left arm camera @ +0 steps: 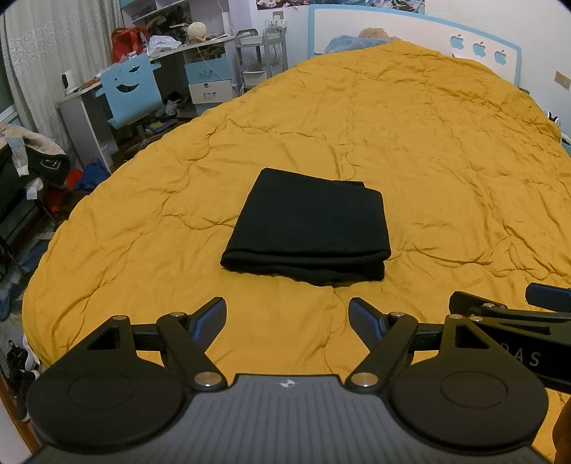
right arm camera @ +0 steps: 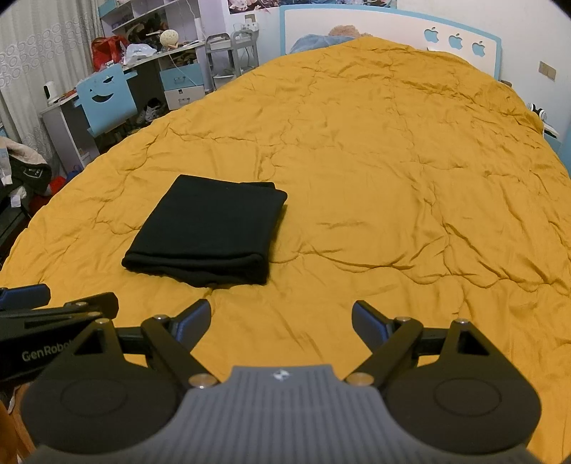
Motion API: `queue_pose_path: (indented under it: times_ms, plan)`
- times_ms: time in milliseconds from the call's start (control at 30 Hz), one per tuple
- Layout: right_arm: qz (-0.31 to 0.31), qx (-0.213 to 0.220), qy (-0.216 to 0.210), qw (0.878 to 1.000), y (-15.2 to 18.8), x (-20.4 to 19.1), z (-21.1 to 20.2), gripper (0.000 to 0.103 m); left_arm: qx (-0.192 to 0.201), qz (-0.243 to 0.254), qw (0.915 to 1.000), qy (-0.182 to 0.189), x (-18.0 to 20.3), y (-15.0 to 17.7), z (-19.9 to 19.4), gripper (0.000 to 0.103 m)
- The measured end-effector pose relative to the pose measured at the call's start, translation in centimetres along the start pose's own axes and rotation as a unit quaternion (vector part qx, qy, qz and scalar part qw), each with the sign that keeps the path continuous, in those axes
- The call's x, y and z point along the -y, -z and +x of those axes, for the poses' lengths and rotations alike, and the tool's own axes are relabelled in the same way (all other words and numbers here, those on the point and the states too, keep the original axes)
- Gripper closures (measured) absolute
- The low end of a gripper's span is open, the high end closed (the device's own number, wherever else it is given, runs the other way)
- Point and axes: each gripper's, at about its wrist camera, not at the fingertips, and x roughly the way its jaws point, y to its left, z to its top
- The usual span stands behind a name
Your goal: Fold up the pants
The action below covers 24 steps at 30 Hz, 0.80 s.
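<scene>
Folded black pants [left arm camera: 307,228] lying as a compact rectangular stack near the middle of a bed, on a mustard-yellow quilt [left arm camera: 428,160] whose stitched surface is finely creased. The left gripper [left arm camera: 287,316] and right gripper [right arm camera: 282,317] both hover over bare quilt on the near side of the stack, apart from it, fingers [left arm camera: 210,317] spread wide and holding nothing. The folding appears essentially complete: the near edge shows rounded, stacked folds, one lower layer protruding slightly. If any tidying is wanted, it would best be a light flat press on top, or a nudge of the protruding layer inward, without pinching, since the soft, matte, thick knit would likely drag and spring open. A blue headboard [left arm camera: 410,32] closes the far end.
</scene>
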Motion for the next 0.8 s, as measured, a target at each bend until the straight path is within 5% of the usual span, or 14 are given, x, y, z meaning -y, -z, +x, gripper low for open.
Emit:
queue_pose_path:
  times_ms: [800]
  plan:
    - [-0.002, -0.002, 0.007, 1.000, 0.10, 0.03, 0.22, 0.021, 0.004, -0.004, 1.0000, 0.001, -0.04, 0.59, -0.02, 0.012]
